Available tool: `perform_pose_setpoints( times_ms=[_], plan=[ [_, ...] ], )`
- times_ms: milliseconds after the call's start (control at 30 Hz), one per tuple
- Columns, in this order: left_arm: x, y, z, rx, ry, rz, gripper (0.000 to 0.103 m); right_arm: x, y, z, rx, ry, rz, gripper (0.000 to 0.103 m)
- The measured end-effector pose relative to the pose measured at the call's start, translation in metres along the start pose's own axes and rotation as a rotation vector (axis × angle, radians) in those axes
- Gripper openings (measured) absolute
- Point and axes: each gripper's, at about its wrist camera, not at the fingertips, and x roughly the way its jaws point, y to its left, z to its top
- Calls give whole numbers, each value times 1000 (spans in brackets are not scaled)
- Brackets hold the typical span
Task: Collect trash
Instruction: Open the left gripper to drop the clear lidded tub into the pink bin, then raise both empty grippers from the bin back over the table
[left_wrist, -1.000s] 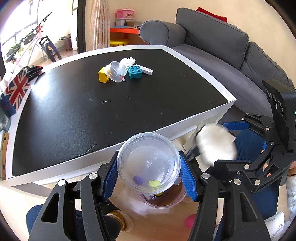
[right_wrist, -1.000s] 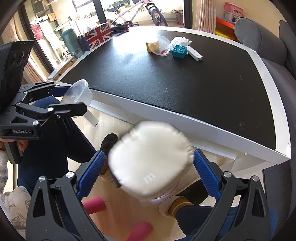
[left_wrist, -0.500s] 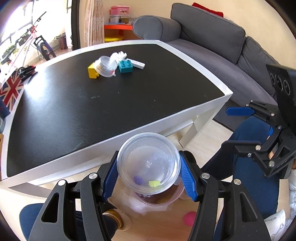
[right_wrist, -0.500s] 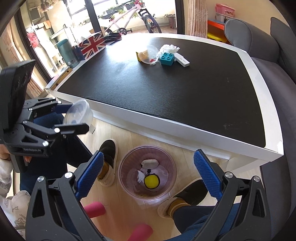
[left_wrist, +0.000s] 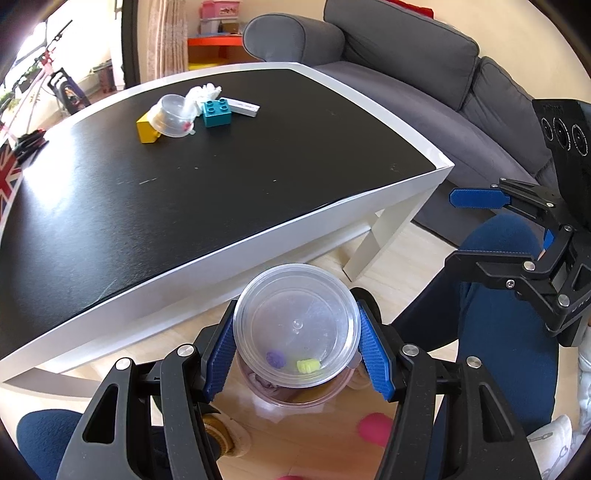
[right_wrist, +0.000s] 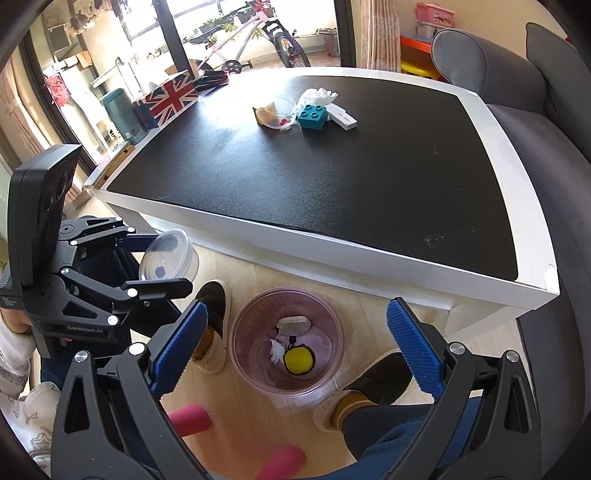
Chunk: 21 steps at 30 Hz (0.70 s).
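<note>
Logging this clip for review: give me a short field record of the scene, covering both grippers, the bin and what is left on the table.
left gripper: shut on clear plastic cup, held over the bin
cup contents: two small bits, one purple, one yellow-green
right gripper: open, nothing between its fingers, above the bin
bin: on the floor by the table, between the person's feet; holds a yellow ball, crumpled paper and a pale flat piece
table: another clear cup, yellow block, teal block, white tissue, white stick-shaped item, grouped at the far side

Clear plastic cup (left_wrist: 296, 326) tilted, clamped above translucent trash bin (right_wrist: 287, 341) on floor; crumpled tissue (right_wrist: 316, 96), second clear cup (left_wrist: 172, 116) on table.
</note>
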Motion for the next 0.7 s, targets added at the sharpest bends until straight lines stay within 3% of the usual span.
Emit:
perform_pose_setpoints(
  times_ms=[133,233,700],
  plan=[
    [1,-4,5,11,-3,-13,61,-3,-4,1,6,-5,-4,96],
    [-1,-4,7,5,-34,-12,92,-4,-6,1,10,-8,-7,96],
    [-5,3,10,-17,-32,10,95,-2,-5,1,11,-6,-2,96]
  ],
)
